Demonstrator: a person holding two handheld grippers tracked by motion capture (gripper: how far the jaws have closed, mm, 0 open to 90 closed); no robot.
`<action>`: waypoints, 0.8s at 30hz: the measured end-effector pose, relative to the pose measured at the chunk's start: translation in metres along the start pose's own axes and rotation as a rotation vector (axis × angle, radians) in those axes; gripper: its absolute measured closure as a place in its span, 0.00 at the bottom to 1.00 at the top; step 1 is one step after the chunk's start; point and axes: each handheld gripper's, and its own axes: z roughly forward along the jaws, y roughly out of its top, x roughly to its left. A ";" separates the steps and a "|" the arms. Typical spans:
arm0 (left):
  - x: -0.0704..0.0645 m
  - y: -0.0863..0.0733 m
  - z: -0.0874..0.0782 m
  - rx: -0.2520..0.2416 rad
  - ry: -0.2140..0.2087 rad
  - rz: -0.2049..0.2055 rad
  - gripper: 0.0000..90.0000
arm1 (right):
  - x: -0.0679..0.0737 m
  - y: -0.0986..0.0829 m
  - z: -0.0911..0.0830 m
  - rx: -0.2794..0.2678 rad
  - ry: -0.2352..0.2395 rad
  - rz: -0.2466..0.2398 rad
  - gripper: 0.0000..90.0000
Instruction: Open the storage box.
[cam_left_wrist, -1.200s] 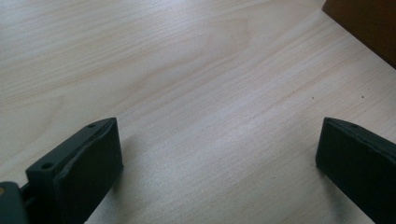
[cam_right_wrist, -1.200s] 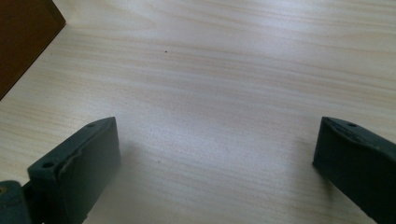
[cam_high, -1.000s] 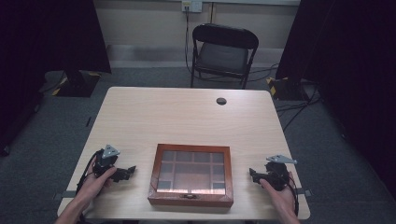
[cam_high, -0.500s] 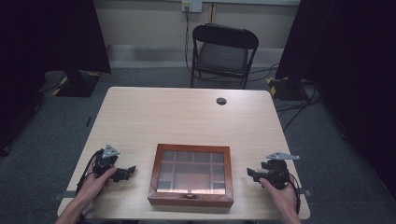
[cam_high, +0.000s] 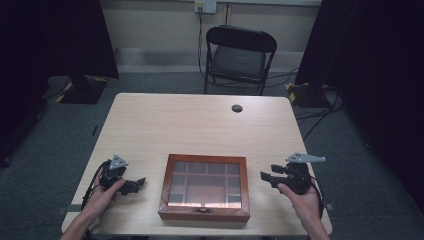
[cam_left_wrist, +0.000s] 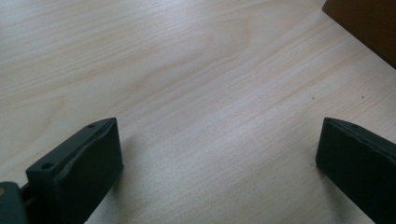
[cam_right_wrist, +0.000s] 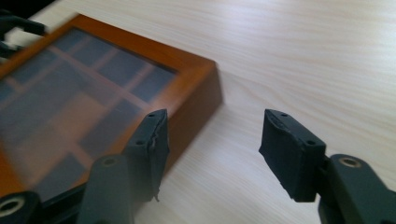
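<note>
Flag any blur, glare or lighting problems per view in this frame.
High view: dim, soft overall, dark curtains at the sides, faint sheen on the wooden box lid. Left gripper view: sharp wood grain on the table, soft shadows under the left gripper. Right gripper view: box smeared by motion blur, right gripper crisp.

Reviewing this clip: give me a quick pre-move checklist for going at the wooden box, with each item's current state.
1. Left tool open, nothing between its jaws: ok.
2. Right tool open, nothing between its jaws: ok.
3. Wooden box lid shut, flat on the table: ok.
4. Both tools apart from the box, one each side: ok.
5. Front clasp latched or free: cannot tell.
6. Contents under the glass lid: cannot tell.
</note>
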 end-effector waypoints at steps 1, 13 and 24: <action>0.000 0.000 0.000 0.000 0.000 0.000 0.00 | 0.000 0.000 0.000 0.000 0.000 0.000 0.47; 0.000 0.000 0.000 0.000 0.000 0.000 0.00 | 0.042 0.028 0.013 -0.011 0.147 -0.105 0.50; 0.000 0.000 0.000 0.000 0.000 0.000 0.00 | 0.084 0.034 0.034 0.049 0.308 -0.178 0.56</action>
